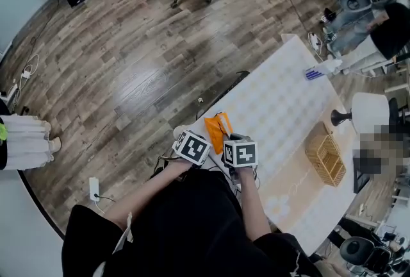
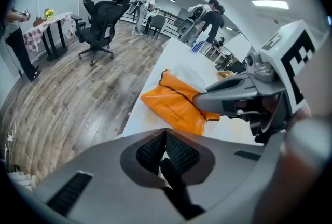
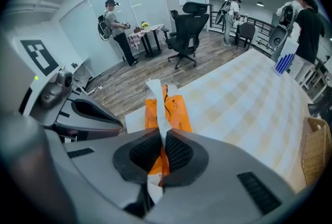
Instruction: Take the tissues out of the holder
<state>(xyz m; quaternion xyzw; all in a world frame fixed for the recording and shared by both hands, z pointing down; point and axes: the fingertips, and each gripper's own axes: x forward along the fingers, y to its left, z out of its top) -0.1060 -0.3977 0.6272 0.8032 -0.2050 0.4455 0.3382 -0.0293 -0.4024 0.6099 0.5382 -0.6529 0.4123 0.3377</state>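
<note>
Pull step. R gripper (image 3: 162, 146) is clenched on a white tissue (image 3: 157, 101) poking up from the orange holder (image 3: 180, 114), which lies at the table (image 3: 249, 98) edge. L gripper (image 2: 166, 151) is squeezed together, nothing clear inside. Next, prob.: R lifts till the tissue slips out, while L keeps the orange holder down.

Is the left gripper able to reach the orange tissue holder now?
Probably yes: the orange tissue holder lies bare just ahead of the left gripper; the right gripper crowds only one side.
</note>
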